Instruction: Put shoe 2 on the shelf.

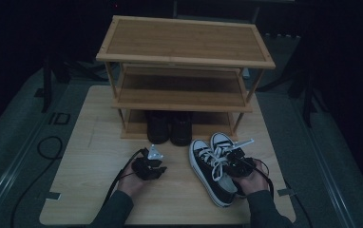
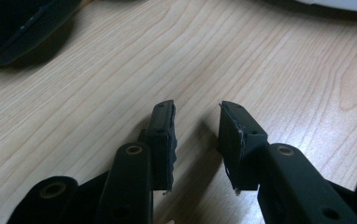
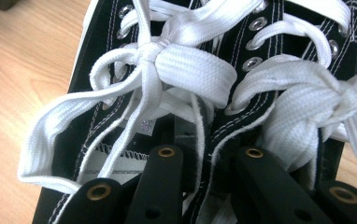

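A pair of black canvas sneakers (image 1: 210, 168) with white laces and white toe caps lies side by side on the wooden table (image 1: 89, 161), right of centre. My right gripper (image 1: 236, 164) reaches into them from the heel end. In the right gripper view its jaws (image 3: 209, 144) pinch the two inner walls together, one jaw inside the left sneaker (image 3: 99, 51) and one inside the right sneaker (image 3: 279, 42). My left gripper (image 1: 155, 170) hovers low over bare table left of the sneakers; its jaws (image 2: 196, 109) stand apart with nothing between them.
A three-tier bamboo shoe rack (image 1: 184, 40) stands at the back of the table. A pair of black shoes (image 1: 170, 126) sits on its bottom shelf, toes poking forward. Cables trail off the table's near edge on both sides. The two upper shelves hold nothing.
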The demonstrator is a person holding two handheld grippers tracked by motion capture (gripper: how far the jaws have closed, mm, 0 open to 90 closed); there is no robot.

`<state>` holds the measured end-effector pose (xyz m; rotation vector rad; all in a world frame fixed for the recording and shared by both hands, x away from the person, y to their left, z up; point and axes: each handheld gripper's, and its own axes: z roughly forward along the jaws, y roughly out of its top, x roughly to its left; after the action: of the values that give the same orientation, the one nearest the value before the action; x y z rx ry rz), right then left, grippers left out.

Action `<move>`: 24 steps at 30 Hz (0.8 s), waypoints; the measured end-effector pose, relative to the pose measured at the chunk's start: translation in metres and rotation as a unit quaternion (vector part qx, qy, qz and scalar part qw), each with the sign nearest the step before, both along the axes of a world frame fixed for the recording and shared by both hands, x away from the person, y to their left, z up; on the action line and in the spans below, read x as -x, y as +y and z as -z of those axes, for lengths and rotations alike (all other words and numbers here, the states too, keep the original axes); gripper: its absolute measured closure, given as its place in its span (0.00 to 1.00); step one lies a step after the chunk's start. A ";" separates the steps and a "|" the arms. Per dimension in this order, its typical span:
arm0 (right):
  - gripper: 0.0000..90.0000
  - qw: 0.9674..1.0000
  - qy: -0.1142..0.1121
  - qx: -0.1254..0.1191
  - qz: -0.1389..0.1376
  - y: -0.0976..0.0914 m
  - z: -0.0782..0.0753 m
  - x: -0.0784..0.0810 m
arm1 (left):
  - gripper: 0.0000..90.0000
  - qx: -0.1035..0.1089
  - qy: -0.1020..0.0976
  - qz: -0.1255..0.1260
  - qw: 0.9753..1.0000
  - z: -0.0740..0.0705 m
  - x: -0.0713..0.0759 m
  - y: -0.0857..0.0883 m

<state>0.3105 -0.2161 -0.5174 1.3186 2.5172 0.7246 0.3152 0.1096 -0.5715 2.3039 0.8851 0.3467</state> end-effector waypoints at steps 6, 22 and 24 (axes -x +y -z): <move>0.94 1.000 -0.003 -0.007 -0.018 -0.008 -0.009 -0.002 | 0.67 0.001 -0.002 -0.009 1.000 0.000 0.001 0.006; 0.94 0.998 -0.008 -0.003 -0.067 -0.020 -0.032 -0.017 | 0.53 0.017 -0.033 -0.033 0.999 0.007 0.003 0.016; 0.94 0.997 -0.007 -0.002 -0.074 -0.022 -0.035 -0.019 | 0.52 0.020 -0.034 -0.034 0.999 0.008 0.003 0.017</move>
<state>0.3291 -0.2379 -0.4825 1.1316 2.6250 0.7660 0.3126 0.1269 -0.5793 2.2167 0.9293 0.4293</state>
